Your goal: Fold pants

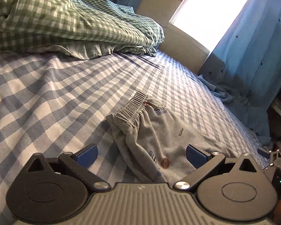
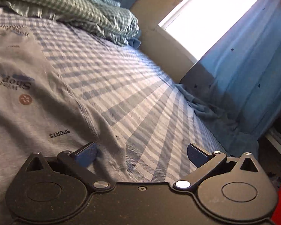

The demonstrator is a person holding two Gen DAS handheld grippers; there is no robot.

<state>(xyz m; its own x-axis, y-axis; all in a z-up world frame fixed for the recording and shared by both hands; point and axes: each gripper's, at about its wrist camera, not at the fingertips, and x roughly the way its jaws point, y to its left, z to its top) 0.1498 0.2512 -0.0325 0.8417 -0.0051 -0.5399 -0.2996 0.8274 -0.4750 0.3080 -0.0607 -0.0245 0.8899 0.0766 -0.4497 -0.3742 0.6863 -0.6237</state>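
Observation:
Light grey printed pants lie on the blue checked bed sheet, their ribbed waistband at the far end. My left gripper is open and empty, low over the pants, its blue fingers either side of a raised fold. In the right wrist view the pants spread over the left half, with "SPORTS" print. My right gripper is open and empty, straddling the pants' stitched edge; its left finger is over the cloth, its right finger over the sheet.
A rumpled green checked duvet lies at the far end of the bed. A bright window and blue star curtain stand to the right, beyond the bed's edge. The right gripper's tip shows at the right.

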